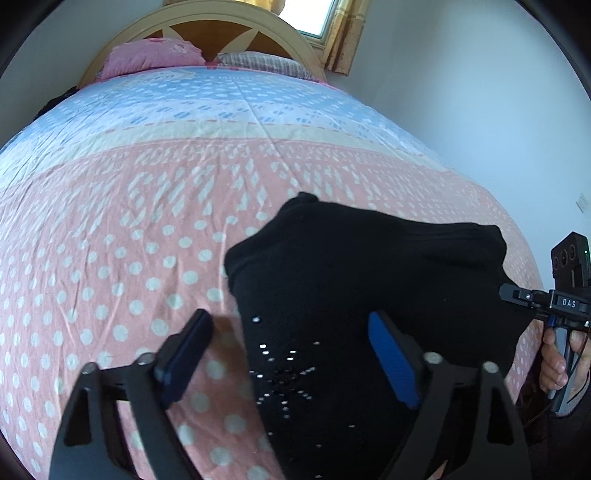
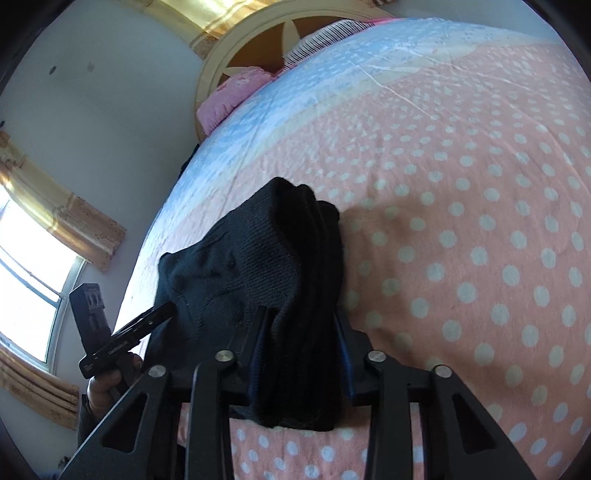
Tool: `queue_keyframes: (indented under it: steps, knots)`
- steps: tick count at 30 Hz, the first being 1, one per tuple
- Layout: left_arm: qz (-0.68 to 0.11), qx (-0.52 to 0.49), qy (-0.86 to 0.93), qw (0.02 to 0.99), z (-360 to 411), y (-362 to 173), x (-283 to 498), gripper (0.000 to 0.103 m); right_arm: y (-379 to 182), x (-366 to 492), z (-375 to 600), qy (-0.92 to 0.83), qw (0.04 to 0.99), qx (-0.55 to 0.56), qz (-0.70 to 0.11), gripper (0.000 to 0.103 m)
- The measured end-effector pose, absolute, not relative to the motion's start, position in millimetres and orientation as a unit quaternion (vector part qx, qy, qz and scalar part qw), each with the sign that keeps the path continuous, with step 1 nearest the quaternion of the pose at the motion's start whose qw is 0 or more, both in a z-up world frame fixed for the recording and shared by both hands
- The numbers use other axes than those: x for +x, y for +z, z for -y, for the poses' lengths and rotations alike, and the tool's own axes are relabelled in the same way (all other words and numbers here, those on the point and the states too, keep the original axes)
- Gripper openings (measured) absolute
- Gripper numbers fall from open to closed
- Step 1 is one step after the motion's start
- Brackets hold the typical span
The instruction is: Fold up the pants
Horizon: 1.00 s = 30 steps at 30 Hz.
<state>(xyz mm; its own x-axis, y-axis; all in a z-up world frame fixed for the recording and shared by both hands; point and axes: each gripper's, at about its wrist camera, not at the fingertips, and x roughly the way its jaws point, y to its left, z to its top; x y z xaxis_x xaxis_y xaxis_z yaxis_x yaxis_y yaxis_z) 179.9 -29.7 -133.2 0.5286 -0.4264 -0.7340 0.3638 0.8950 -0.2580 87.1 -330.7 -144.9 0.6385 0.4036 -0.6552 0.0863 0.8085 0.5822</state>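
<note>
Bed: pink bedspread with white dots (image 1: 110,258), blue band near the wooden headboard (image 1: 207,22).
Pants: black knitted pants (image 1: 351,277) bunched in a folded heap near the bed's front edge, small shiny studs on the cloth.
Right gripper (image 2: 301,350): blue pads pinch a thick fold of the pants between them, jaws narrow.
Left gripper (image 1: 291,354): jaws wide, one blue pad over the bedspread, the other over the pants, not squeezing.
Pillows: pink pillow (image 1: 151,55) and striped pillow (image 1: 262,61) by the headboard.
Wall: white, window with yellow curtain (image 1: 343,33).
</note>
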Motion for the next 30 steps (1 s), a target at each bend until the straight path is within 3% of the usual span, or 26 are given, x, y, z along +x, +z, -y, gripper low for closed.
queue_keyframes:
  steps: [1,2,9,11,14,17,30]
  knots:
    - [-0.428,-0.038,-0.234,0.872,30,-133,179,0.067,-143,86,327,0.091,0.860,0.284,-0.413,0.031]
    - [-0.426,-0.041,-0.241,0.871,31,-132,177,0.063,-144,89,325,0.088,0.862,0.277,-0.415,0.031]
    - [-0.431,-0.061,-0.247,0.866,29,-135,182,0.062,-158,92,339,0.106,0.839,0.333,-0.417,0.031]
    - [-0.428,-0.062,-0.254,0.865,30,-134,179,0.045,-154,90,335,0.107,0.844,0.329,-0.410,0.031]
    - [-0.421,-0.064,-0.256,0.868,31,-130,173,0.030,-140,81,324,0.109,0.862,0.300,-0.393,0.028]
    - [-0.410,-0.066,-0.249,0.875,29,-128,169,0.021,-138,81,321,0.102,0.867,0.290,-0.392,0.027]
    - [-0.365,-0.020,-0.216,0.905,34,-102,146,0.011,-107,77,309,0.096,0.887,0.251,-0.377,0.026]
